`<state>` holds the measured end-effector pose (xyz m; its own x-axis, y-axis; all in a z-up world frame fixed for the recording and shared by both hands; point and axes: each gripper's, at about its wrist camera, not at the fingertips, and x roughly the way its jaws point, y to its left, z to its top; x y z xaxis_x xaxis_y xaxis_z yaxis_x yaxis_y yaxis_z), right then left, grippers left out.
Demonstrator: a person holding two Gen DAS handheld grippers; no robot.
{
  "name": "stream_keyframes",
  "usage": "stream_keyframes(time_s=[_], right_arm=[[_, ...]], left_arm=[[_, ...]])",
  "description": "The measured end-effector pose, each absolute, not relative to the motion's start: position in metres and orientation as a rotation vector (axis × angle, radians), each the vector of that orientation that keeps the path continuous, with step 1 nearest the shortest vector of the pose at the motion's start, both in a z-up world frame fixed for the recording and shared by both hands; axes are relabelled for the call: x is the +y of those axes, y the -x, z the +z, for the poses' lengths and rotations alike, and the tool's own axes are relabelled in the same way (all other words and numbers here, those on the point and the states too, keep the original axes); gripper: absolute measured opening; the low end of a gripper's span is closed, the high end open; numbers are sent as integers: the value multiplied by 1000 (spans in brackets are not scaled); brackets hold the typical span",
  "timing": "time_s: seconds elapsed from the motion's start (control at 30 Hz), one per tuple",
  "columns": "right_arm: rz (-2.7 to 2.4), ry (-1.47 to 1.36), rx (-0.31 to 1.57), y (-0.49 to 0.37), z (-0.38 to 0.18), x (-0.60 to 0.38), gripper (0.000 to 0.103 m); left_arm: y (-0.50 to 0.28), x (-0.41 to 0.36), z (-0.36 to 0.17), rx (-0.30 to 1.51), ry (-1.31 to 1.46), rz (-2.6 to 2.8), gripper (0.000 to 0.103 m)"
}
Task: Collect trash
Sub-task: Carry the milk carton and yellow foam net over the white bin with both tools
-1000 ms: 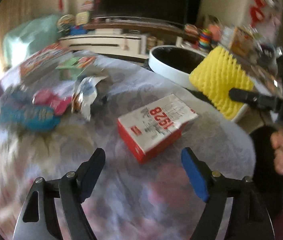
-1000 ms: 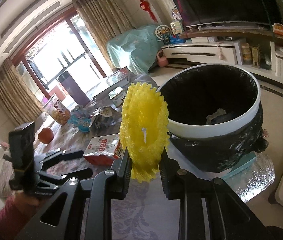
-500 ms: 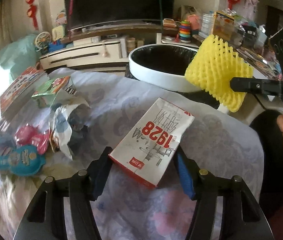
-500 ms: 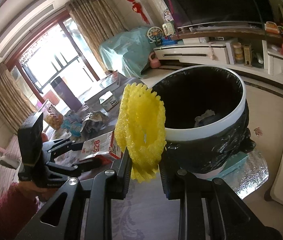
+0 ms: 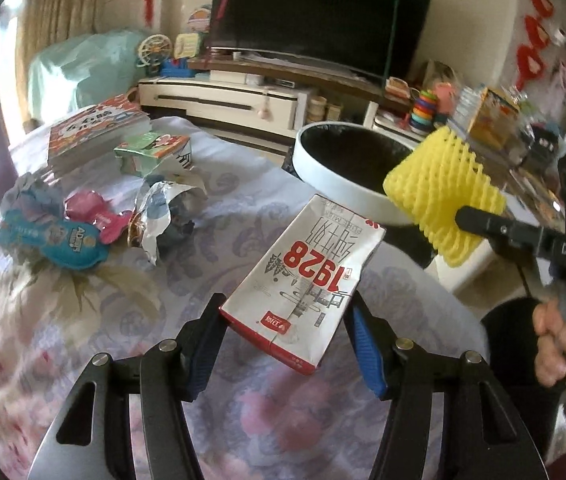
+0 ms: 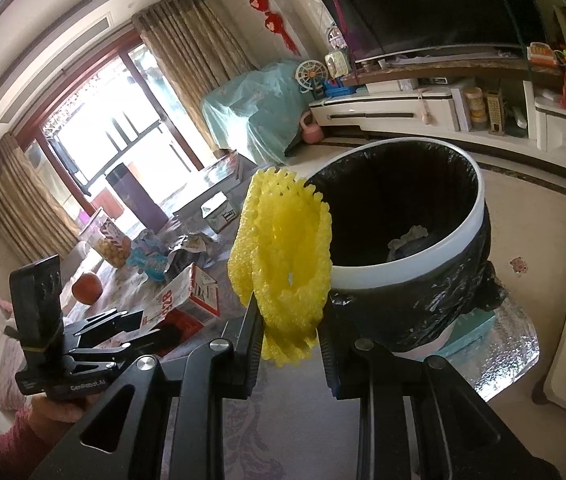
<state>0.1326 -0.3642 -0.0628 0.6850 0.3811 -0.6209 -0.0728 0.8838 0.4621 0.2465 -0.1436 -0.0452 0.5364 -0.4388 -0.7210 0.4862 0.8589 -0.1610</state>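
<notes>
Seen from the left wrist, the left gripper (image 5: 285, 344) pinches a white-and-red milk carton (image 5: 303, 280) by its near end, blue pads pressed to both sides, the carton tilting up ahead of the claw with "1928" in red, upside down, and smaller print too blurred to read. Ahead and to the right, the right gripper (image 5: 467, 216) clamps a yellow foam fruit net (image 5: 443, 196) just in front of the white-rimmed trash bin (image 5: 323, 160); "DAS" shows on its black body, and a hand (image 5: 559, 344) is cut off at the frame edge. Left of the claw, crumpled wrappers (image 5: 83, 224) lie on the floral tablecloth (image 5: 83, 320), one blue packet's lettering unreadable. From the right wrist, the right gripper (image 6: 289, 344) has its jaws pressed together on the net (image 6: 283, 260), whose honeycomb mesh hides part of the bin (image 6: 403, 272) directly ahead; the black liner's depths are dark, with pale scraps barely visible. Far left, the left gripper (image 6: 139, 322) reads "GenRobot.AI", holding the carton (image 6: 187, 296).
</notes>
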Motion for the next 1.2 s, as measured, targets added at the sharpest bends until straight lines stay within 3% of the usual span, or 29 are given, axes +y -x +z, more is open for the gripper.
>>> stream_keyframes(time_s=[1.2], right_arm=[[156,-392,791,-179,-49,-427,26]], left_arm=[[-307,-240,-15,832,-134,-546,57]])
